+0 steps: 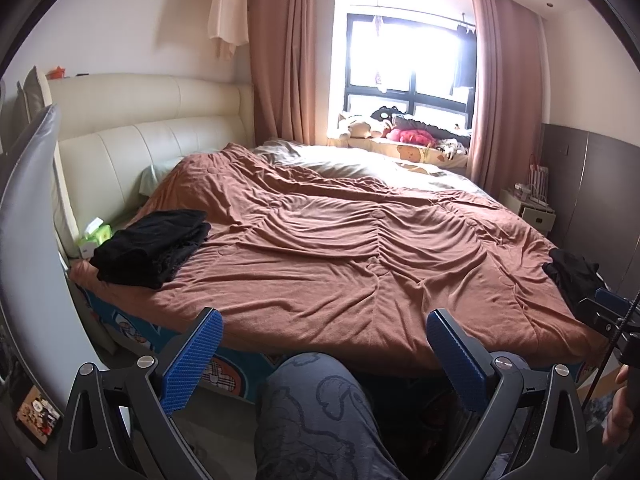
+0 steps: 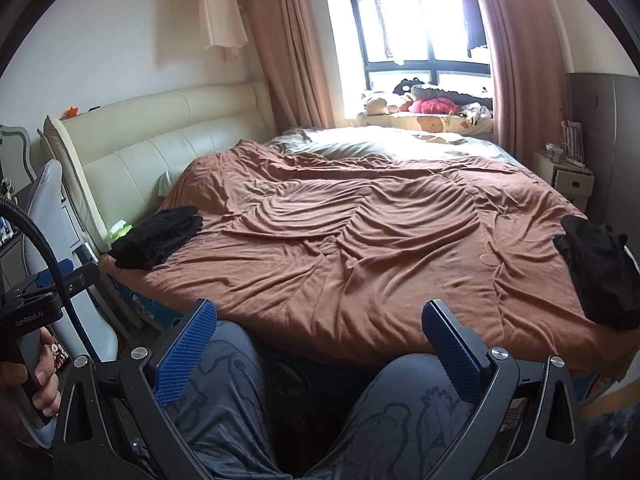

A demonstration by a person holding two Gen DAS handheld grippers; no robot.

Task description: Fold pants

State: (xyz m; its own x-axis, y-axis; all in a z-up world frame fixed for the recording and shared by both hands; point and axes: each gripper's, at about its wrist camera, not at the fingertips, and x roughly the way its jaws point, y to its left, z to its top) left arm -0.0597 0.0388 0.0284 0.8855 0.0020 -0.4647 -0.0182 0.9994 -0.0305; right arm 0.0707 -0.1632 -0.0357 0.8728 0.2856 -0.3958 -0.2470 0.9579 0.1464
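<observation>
1. Grippers are held low before the bed: left gripper [image 1: 324, 336] and right gripper [image 2: 320, 326], jaws spread wide, nothing clamped.
2. Unfolded black pants [image 2: 600, 268] are seen crumpled at the brown blanket's [image 2: 360, 240] right edge.
3. Folded black pants [image 1: 154, 246] are stacked far left.

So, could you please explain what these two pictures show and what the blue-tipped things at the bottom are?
A person holds a two-finger gripper in each hand; each carries a camera looking along its blue fingers. One picture comes from the left gripper, the other from the right gripper. Both are open and hold nothing. Ahead is a bed with a brown blanket. A folded black stack lies near the headboard; a crumpled black garment lies at the bed's right edge. The person's patterned trousers show below.
</observation>
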